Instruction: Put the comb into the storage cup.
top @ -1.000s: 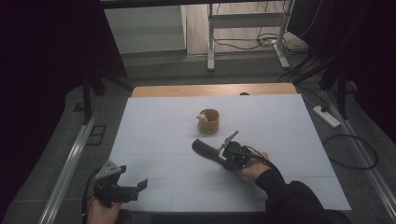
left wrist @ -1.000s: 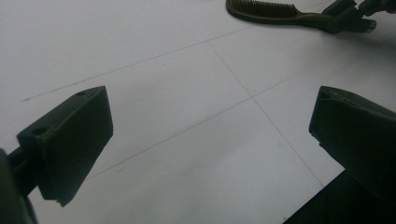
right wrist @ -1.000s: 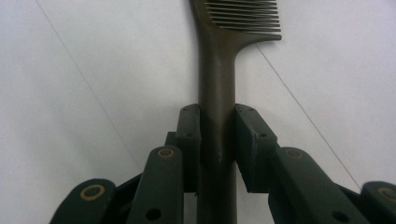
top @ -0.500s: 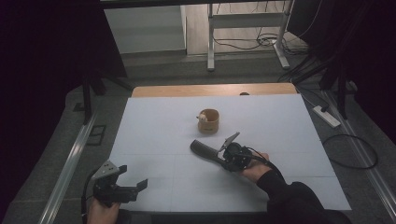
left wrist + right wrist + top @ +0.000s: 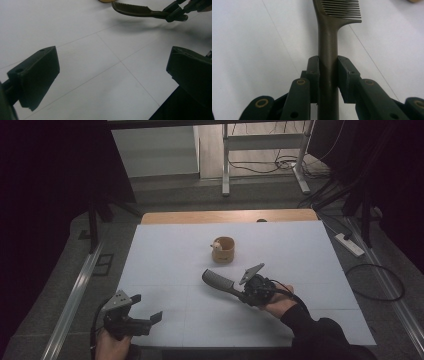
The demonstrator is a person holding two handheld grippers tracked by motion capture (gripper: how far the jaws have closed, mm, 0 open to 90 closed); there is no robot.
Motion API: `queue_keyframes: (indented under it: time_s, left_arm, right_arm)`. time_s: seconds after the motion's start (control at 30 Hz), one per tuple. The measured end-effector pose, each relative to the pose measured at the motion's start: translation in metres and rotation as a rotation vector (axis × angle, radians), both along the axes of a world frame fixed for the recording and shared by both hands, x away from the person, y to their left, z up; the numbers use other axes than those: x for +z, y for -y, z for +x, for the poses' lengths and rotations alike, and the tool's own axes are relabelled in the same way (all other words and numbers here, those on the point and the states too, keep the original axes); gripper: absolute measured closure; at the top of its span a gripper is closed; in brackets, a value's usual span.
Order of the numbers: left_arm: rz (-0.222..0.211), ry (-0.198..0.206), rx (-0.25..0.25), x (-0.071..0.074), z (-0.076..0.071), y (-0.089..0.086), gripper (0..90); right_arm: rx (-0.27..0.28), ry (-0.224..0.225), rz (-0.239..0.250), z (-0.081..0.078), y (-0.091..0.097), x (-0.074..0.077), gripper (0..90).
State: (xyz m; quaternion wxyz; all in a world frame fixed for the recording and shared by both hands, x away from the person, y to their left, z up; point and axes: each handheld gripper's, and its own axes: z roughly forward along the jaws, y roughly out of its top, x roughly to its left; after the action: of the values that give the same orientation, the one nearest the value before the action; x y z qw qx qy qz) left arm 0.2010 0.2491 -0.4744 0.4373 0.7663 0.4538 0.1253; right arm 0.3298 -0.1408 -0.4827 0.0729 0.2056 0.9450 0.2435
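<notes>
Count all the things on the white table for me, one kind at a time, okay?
Comb, held in the right gripper: 1
Small wooden cup: 1
Grippers, counting the left gripper: 2
Total: 4

cup (image 5: 223,249): on the table (image 5: 310,255), just beyond centre
comb (image 5: 218,281): at 6 o'clock of the cup, near it
right gripper (image 5: 246,293): at 4 o'clock of the comb
left gripper (image 5: 145,312): at 8 o'clock of the cup, well apart

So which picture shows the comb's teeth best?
The right gripper view: the comb is close up, its teeth sharp, handle clamped in the right hand-held gripper. The left gripper view shows it sideways, far off; the high view, small and dark.
</notes>
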Motion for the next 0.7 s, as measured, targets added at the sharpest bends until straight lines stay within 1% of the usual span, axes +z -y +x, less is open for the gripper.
queue_keyframes:
  time_s: [0.1, 0.13, 0.3, 0.37, 0.4, 0.5, 0.57, 0.63, 0.7]
  left_arm:
    - [-0.007, 0.009, -0.001, 0.001, 0.002, 0.001, 0.0]
    - [-0.009, 0.009, 0.001, 0.001, 0.002, 0.001, 0.0]
    - [-0.021, 0.007, -0.003, 0.003, 0.006, 0.004, 0.0]
    - [-0.025, -0.003, -0.016, 0.004, 0.008, 0.007, 0.0]
    - [-0.019, -0.008, -0.023, 0.004, 0.01, 0.01, 0.0]
    - [-0.012, -0.022, -0.039, 0.005, 0.014, 0.015, 0.0]
    - [-0.015, -0.034, -0.047, 0.005, 0.017, 0.018, 0.0]
    - [-0.03, -0.05, -0.052, 0.007, 0.02, 0.019, 0.0]
    - [-0.046, -0.057, -0.055, 0.008, 0.022, 0.02, 0.0]
  right_arm:
    - [0.015, 0.013, 0.015, -0.004, 0.003, 0.003, 72.6]
    - [0.019, 0.022, 0.02, -0.005, 0.004, 0.004, 72.6]
    - [0.033, 0.042, 0.044, -0.01, 0.008, 0.01, 72.6]
    - [0.033, 0.057, 0.048, -0.012, 0.009, 0.011, 72.6]
    - [0.033, 0.063, 0.049, -0.013, 0.01, 0.012, 72.6]
    - [0.035, 0.075, 0.062, -0.016, 0.013, 0.015, 72.6]
    - [0.035, 0.079, 0.073, -0.018, 0.016, 0.017, 72.6]
    - [0.032, 0.081, 0.079, -0.019, 0.018, 0.019, 72.6]
    - [0.032, 0.089, 0.09, -0.021, 0.021, 0.021, 72.6]
